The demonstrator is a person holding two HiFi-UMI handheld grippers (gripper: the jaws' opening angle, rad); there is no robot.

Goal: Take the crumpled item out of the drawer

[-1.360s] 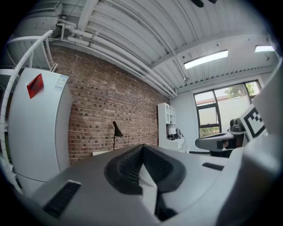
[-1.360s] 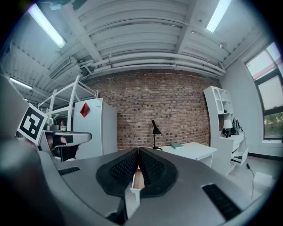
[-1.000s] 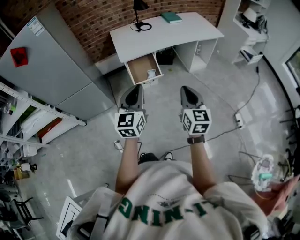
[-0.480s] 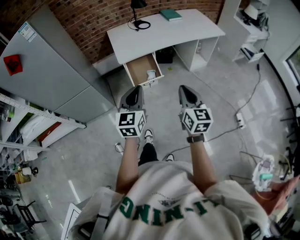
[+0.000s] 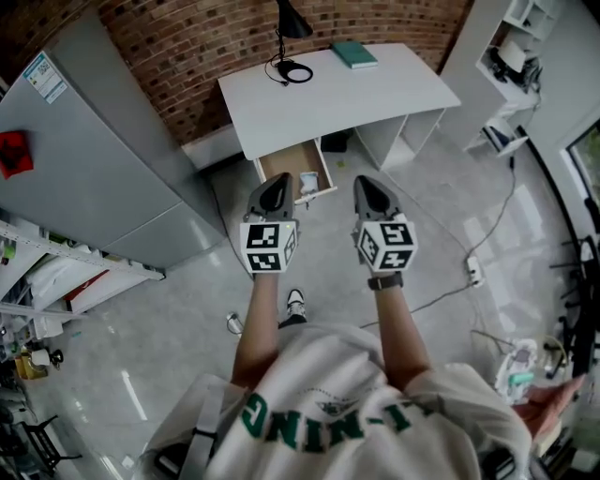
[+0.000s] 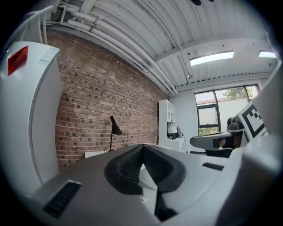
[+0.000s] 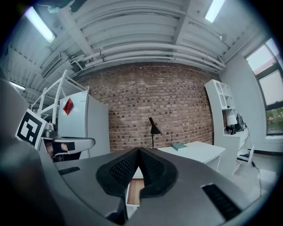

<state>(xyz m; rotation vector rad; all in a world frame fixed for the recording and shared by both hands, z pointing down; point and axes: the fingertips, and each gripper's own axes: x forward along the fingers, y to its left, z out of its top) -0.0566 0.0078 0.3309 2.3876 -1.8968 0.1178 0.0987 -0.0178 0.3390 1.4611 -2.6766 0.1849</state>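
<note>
The white desk (image 5: 375,89) stands against the brick wall with its wooden drawer (image 5: 284,161) pulled open. A small crumpled white item (image 5: 307,182) lies in the drawer's front right part. My left gripper (image 5: 274,190) is shut and empty, held in the air just in front of the drawer's front edge. My right gripper (image 5: 369,191) is shut and empty too, level with the left one, to the right of the drawer. In the right gripper view the drawer (image 7: 135,190) shows below the closed jaws. The left gripper view shows the desk edge (image 6: 95,154) and brick wall.
A black lamp (image 5: 289,26) with a coiled cable and a teal book (image 5: 354,54) sit on the desk. A grey fridge (image 5: 84,159) stands at the left, white shelves (image 5: 511,66) at the right. A power strip (image 5: 470,272) and cables lie on the floor.
The person has stepped forward, so the desk and drawer are closer. Both grippers now reach up to the drawer's front edge, still shut.
</note>
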